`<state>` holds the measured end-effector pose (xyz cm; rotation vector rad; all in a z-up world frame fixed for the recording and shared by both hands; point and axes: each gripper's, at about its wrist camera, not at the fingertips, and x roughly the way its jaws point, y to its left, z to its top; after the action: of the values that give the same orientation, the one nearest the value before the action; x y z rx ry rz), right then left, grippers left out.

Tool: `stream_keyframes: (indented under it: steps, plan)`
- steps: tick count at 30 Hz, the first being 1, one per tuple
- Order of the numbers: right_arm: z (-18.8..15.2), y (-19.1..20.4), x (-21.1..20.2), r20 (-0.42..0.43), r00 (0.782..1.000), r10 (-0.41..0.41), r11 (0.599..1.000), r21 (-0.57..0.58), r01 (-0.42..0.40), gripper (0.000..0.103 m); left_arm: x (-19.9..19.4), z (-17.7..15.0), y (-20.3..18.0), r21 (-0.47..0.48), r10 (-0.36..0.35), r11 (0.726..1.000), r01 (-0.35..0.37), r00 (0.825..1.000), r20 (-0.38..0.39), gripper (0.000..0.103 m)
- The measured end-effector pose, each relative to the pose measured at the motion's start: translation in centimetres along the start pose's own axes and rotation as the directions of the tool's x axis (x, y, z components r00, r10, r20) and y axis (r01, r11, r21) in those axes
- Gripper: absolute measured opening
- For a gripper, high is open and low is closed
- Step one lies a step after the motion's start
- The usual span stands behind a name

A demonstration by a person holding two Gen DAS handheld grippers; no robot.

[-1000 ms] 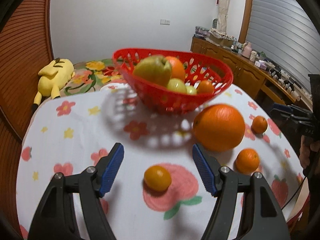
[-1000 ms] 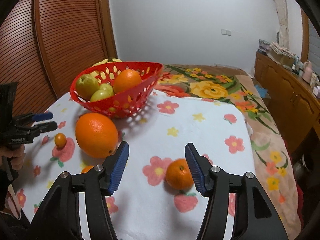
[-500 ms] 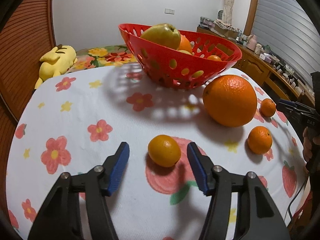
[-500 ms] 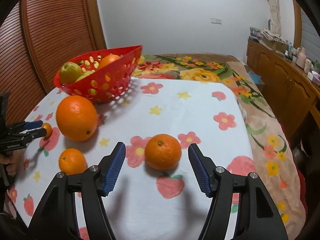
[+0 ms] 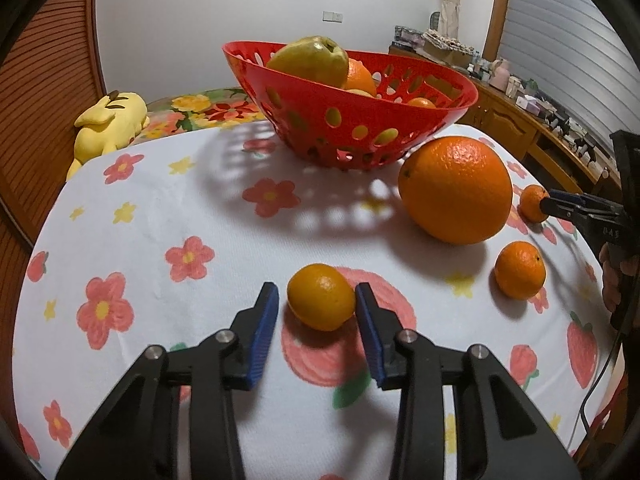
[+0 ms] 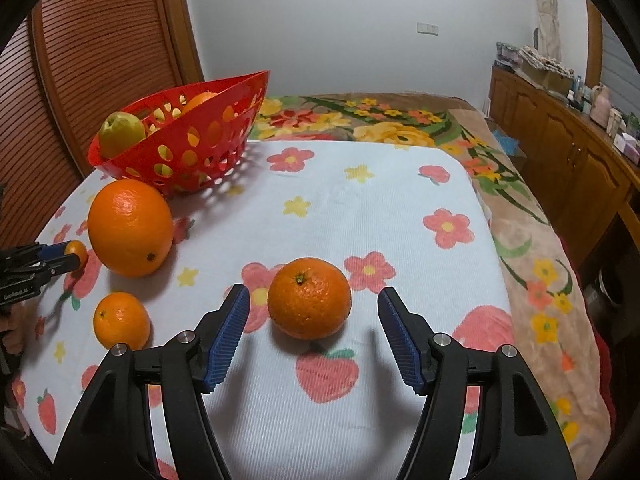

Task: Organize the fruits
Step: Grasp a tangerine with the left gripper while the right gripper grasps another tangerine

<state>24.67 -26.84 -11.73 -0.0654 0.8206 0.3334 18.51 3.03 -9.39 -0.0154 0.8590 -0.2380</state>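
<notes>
My left gripper [image 5: 317,312] is open around a small yellow-orange citrus [image 5: 321,297] on the flowered cloth; its right pad [image 5: 370,334] is almost touching the fruit and the left pad has a small gap. My right gripper [image 6: 313,332] is open, its pads on either side of a mandarin [image 6: 309,298] with gaps. A red perforated basket [image 5: 352,120] at the back holds a green pear [image 5: 308,60] and oranges. A large orange [image 5: 455,190] and another mandarin [image 5: 520,270] lie on the cloth. The left gripper also shows in the right wrist view [image 6: 60,258].
A yellow plush toy [image 5: 110,122] lies at the far left beyond the table. A floral bedspread [image 6: 400,128] is behind the table, wooden cabinets [image 6: 568,148] at right, a slatted wooden door [image 6: 92,52] at left. The table edge drops off at right [image 6: 492,240].
Both grippers have moved forward and lower toward their fruits. The left jaws have narrowed around the small citrus. The right jaws now flank the mandarin.
</notes>
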Motion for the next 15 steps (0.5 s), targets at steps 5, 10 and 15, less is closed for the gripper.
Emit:
stream_keyframes:
  steps: [5,10,15]
  plan:
    - [0.3,0.0,0.7,-0.016,1.000,0.005,1.000,-0.002,-0.005,0.068,0.3,0.0,-0.4,0.012,0.008,1.000,-0.008,1.000,-0.013,0.037]
    - [0.6,0.0,1.3,-0.034,0.999,0.016,1.000,-0.001,-0.016,0.068,0.4,-0.1,-0.2,0.002,0.009,1.000,-0.009,1.000,-0.019,0.037]
    - [0.7,0.4,1.7,-0.045,0.999,0.021,1.000,-0.009,-0.022,0.067,0.5,0.0,-0.1,0.005,0.009,1.000,-0.008,1.000,-0.018,0.035]
